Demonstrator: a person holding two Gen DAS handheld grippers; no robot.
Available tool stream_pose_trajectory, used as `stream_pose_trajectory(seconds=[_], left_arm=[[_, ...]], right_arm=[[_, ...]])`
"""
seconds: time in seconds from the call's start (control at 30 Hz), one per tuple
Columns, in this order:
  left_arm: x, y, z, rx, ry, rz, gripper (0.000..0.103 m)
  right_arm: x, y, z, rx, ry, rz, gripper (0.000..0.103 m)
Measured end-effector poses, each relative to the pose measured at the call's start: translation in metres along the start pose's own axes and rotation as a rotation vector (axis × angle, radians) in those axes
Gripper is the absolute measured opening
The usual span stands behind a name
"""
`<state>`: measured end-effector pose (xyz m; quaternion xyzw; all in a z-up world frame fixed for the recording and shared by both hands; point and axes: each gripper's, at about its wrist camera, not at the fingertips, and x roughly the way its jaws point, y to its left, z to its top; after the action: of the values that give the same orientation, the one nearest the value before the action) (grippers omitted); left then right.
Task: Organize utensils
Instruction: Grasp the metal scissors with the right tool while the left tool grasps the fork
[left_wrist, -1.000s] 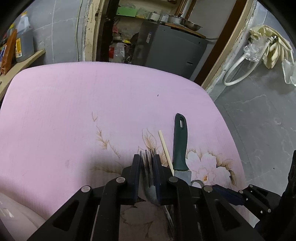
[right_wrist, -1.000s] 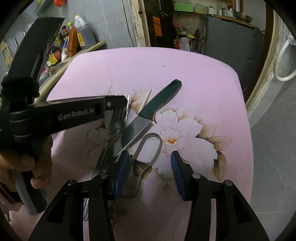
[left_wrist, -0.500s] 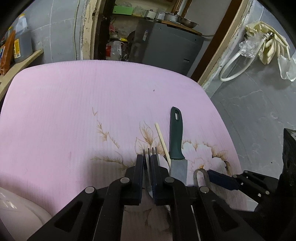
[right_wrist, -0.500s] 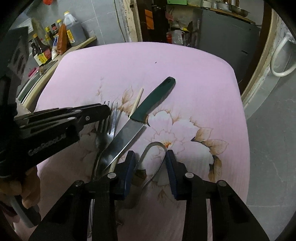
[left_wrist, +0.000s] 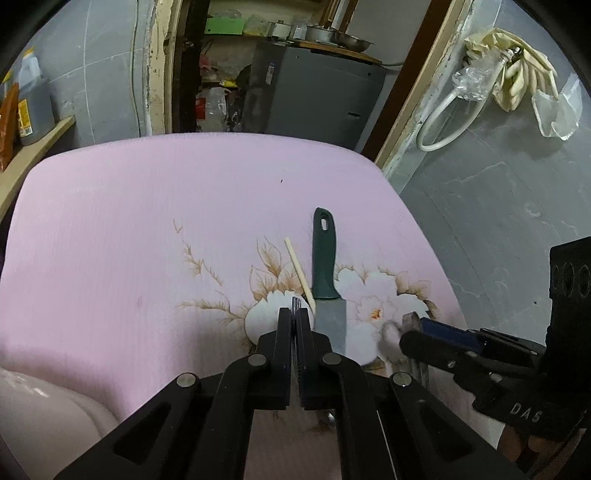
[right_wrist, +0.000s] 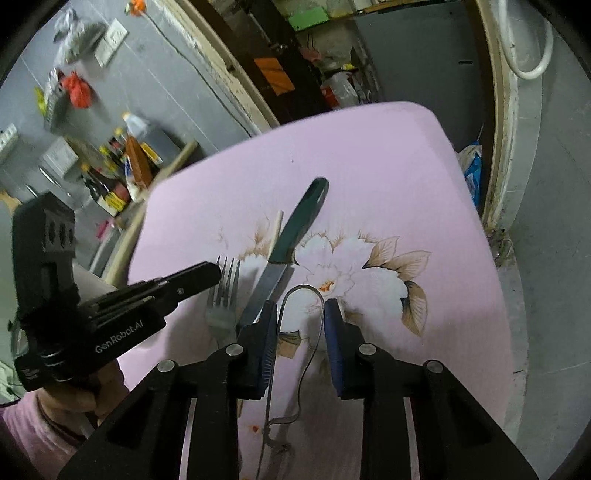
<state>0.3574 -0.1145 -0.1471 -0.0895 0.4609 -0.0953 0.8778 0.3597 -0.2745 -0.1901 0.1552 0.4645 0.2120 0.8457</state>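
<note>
My left gripper (left_wrist: 294, 314) is shut on a steel fork (left_wrist: 294, 301); only the tine tips poke out between its pads. The right wrist view shows that fork (right_wrist: 223, 295) at the left gripper's (right_wrist: 218, 271) tip, tines pointing away. A green-handled knife (left_wrist: 325, 266) and a pale chopstick (left_wrist: 299, 273) lie just right of it on the pink table (left_wrist: 147, 229). My right gripper (right_wrist: 300, 314) straddles a thin wire loop utensil (right_wrist: 301, 287). Its jaws are closing, and small gaps still separate the blue pads from the wire.
A pale rounded bowl (left_wrist: 37, 406) sits at the table's near left. Bottles crowd a wooden shelf (right_wrist: 122, 173) beyond the left edge. A grey cabinet (left_wrist: 317, 92) stands behind the table, and grey floor (left_wrist: 498, 221) lies past its right edge.
My left jaws closed fully on the fork and lifted a little. My right jaws narrowed around the wire loop, and that gripper rolled and shifted.
</note>
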Motion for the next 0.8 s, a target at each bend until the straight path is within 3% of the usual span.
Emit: stream_pose_trajectory(seconds=[0.57, 0.8], left_arm=[[-0.088, -0.037, -0.025, 0.193, -0.207, 0.003, 0.003], [-0.112, -0.038, -0.037, 0.228, -0.248, -0.011, 0.003]], right_arm=[[-0.098, 0.039, -0.013, -0.162, -0.268, -0.028, 0.022], [-0.118, 0.057, -0.025, -0.184, -0.313, -0.052, 0.022]])
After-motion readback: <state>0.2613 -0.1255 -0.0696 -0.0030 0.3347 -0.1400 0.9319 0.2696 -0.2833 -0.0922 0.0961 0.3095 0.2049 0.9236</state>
